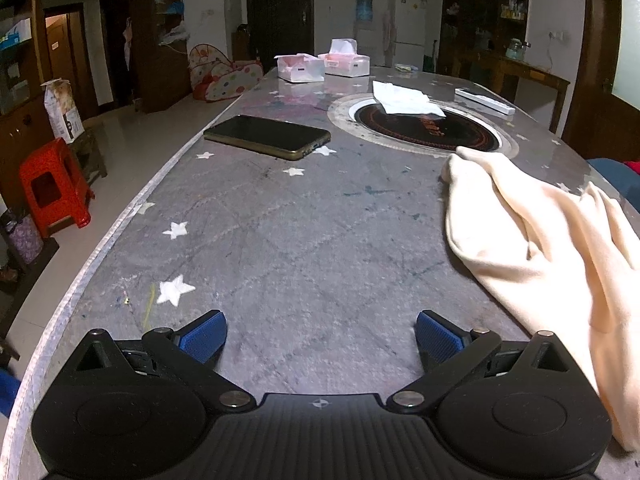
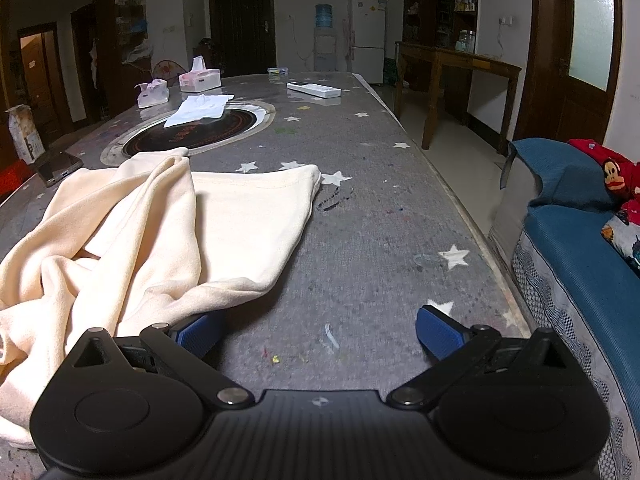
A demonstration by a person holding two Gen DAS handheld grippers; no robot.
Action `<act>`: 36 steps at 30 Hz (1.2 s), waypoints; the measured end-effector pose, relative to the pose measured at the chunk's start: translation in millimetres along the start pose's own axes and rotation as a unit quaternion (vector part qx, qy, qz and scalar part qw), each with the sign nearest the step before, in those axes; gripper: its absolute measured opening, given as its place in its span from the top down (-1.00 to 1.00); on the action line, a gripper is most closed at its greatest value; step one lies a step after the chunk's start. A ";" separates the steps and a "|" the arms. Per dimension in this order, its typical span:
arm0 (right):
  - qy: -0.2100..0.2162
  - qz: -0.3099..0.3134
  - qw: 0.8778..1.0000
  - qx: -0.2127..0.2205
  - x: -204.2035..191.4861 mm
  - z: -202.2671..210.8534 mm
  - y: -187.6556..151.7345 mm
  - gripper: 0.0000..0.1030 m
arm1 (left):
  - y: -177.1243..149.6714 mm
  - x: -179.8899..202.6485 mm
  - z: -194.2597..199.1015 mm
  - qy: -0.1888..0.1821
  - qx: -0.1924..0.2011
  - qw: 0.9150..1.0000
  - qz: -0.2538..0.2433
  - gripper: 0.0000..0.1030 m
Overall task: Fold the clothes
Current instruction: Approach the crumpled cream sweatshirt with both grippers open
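A cream garment [image 2: 168, 224] lies rumpled on the grey star-patterned table [image 2: 360, 220], one part flat, the rest bunched toward the near left. In the left wrist view the garment [image 1: 552, 240] is at the right. My left gripper [image 1: 320, 340] is open and empty over bare table, left of the garment. My right gripper [image 2: 320, 334] is open and empty; its left finger [image 2: 200, 334] sits at the garment's near edge, partly under a fold.
A black phone [image 1: 268, 136] lies at the table's left side. A round inset burner [image 1: 424, 128] holds a white tissue [image 1: 404, 100]. Two tissue boxes [image 1: 324, 64] and a white remote [image 2: 314, 89] are farther back. A blue sofa [image 2: 580, 240] stands right of the table, a red stool [image 1: 52, 184] left.
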State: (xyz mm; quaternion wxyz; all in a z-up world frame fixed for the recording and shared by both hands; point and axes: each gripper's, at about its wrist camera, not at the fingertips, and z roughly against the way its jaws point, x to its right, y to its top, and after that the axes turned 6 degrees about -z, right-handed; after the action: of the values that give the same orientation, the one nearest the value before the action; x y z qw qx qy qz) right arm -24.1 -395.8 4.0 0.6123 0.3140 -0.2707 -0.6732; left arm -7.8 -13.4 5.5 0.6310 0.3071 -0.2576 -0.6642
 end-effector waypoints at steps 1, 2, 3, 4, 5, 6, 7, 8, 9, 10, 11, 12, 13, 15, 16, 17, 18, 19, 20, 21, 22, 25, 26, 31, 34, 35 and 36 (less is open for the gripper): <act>0.000 0.000 1.000 0.000 -1.0 1.6 -1.2 -1.00 | -0.3 1.5 0.9 -0.002 -0.001 1.000 0.000 -1.00; 0.000 0.002 1.000 0.001 -1.7 3.4 -2.2 -1.00 | -0.6 3.0 1.8 -0.004 -0.002 1.000 0.000 -1.00; 0.000 0.004 1.000 0.001 -2.0 5.3 -2.6 -1.00 | -0.7 4.6 3.1 -0.006 -0.002 1.000 0.000 -1.00; -0.002 0.005 1.000 0.002 -2.6 7.2 -3.3 -1.00 | -0.8 6.0 4.9 -0.008 -0.001 1.000 0.001 -1.00; -0.003 0.007 1.000 0.003 -3.3 9.3 -3.8 -1.00 | -0.9 7.5 6.7 -0.010 -0.001 1.000 0.002 -1.00; -0.003 0.009 1.000 0.003 -4.0 10.7 -4.1 -1.00 | -1.0 8.8 8.7 -0.012 0.001 1.000 0.002 -1.00; -0.003 0.011 1.000 0.004 -4.6 12.0 -4.4 -1.00 | -0.7 10.2 10.8 -0.013 0.005 1.000 0.002 -1.00; -0.002 0.013 1.000 0.004 -5.2 13.3 -4.7 -1.00 | -0.3 11.8 12.9 -0.015 0.007 1.000 0.002 -1.00; -0.001 0.015 1.000 0.004 -5.7 14.5 -4.8 -1.00 | 0.2 13.3 15.0 -0.016 0.010 1.000 0.002 -1.00; -0.001 0.015 1.000 0.005 -6.5 15.8 -5.1 -1.00 | 0.9 15.0 16.9 -0.017 0.012 1.000 0.002 -1.00; 0.000 0.016 1.000 0.006 -7.4 17.3 -5.3 -1.00 | 1.7 16.9 18.7 -0.019 0.015 1.000 0.002 -1.00; 0.001 0.017 1.000 0.007 -8.6 19.1 -5.7 -1.00 | 2.4 18.6 20.6 -0.022 0.016 1.000 0.003 -1.00; 0.001 0.018 1.000 0.008 -9.8 20.6 -5.9 -1.00 | 3.3 20.2 22.4 -0.024 0.018 1.000 0.003 -1.00; 0.001 0.020 1.000 0.010 -12.1 23.5 -6.3 -1.00 | 4.8 23.7 26.3 -0.027 0.022 0.999 0.001 -1.00; 0.003 0.020 1.000 0.011 -12.8 24.6 -6.6 -1.00 | 5.3 25.4 28.3 -0.029 0.025 0.999 0.000 -1.00; 0.004 0.021 1.000 0.011 -13.6 26.0 -6.8 -1.00 | 5.6 27.1 30.4 -0.032 0.028 0.999 -0.001 -1.00; 0.005 0.022 1.000 0.012 -14.0 27.5 -7.0 -1.00 | 6.0 29.0 32.3 -0.034 0.030 0.999 -0.001 -1.00; 0.005 0.021 1.000 0.013 -14.3 29.1 -7.1 -1.00 | 6.6 30.9 34.0 -0.036 0.031 0.999 -0.002 -1.00; 0.007 0.021 1.000 0.013 -14.5 30.4 -7.3 -1.00 | 7.1 32.7 35.6 -0.038 0.032 0.999 -0.003 -1.00; 0.008 0.020 1.000 0.014 -14.6 31.7 -7.5 -1.00 | 7.5 34.6 37.2 -0.040 0.033 0.999 -0.004 -1.00; 0.008 0.020 1.000 0.015 -14.7 33.0 -7.6 -1.00 | 7.9 36.6 38.8 -0.042 0.034 0.999 -0.005 -1.00; 0.011 0.018 1.000 0.017 -14.7 37.0 -8.9 -1.00 | 9.3 42.2 43.0 -0.046 0.035 0.998 -0.007 -1.00; 0.012 0.018 1.000 0.018 -14.8 38.4 -9.3 -1.00 | 9.7 44.0 44.4 -0.048 0.036 0.998 -0.008 -1.00; 0.017 0.014 1.000 0.021 -15.6 44.2 -10.5 -1.00 | 11.8 53.4 51.3 -0.056 0.041 0.997 -0.014 -1.00; 0.019 0.013 1.000 0.022 -16.8 46.4 -11.6 -1.00 | 13.0 59.1 53.9 -0.061 0.042 0.997 -0.017 -1.00; 0.020 0.012 0.999 0.022 -17.0 47.0 -11.9 -1.00 | 13.3 61.4 54.4 -0.062 0.042 0.997 -0.019 -1.00; 0.021 0.012 0.999 0.021 -17.2 47.7 -12.3 -1.00 | 13.5 63.4 54.9 -0.063 0.042 0.997 -0.020 -1.00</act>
State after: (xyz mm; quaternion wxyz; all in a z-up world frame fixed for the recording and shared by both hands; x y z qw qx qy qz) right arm -67.2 -378.4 27.6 0.6189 0.3382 -0.2755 -0.6532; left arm -39.8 -80.1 47.4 0.5865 0.2959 -0.3184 -0.6835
